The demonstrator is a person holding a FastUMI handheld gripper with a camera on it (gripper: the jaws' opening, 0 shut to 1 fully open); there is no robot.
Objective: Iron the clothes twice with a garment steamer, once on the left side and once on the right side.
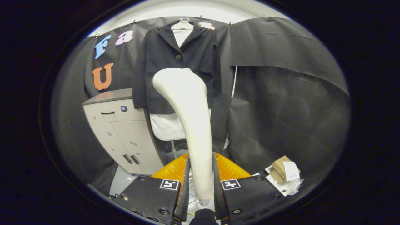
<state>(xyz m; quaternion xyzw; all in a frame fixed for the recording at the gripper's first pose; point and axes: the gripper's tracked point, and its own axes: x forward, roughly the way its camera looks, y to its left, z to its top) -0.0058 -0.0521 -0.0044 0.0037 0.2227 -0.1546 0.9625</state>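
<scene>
We see the cream plastic garment steamer [187, 103] upright, handle clamped between both fingers of the claw [201, 179], head just ahead of the black jacket [175, 68] hanging on a white mannequin [182, 32]; grey cabinet [122, 131] beside it.

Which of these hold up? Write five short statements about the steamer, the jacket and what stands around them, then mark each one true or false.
1. The gripper has both fingers pressed on the garment steamer. True.
2. The dark jacket lies folded on the cabinet. False: it hangs on a hanger against the booth wall, beyond the steamer.
3. A white garment shows below the jacket's hem. True.
4. The grey cabinet stands to the right of the jacket. False: it stands to the jacket's left.
5. A small cardboard box lies low on the right, beside the right finger. True.
</scene>
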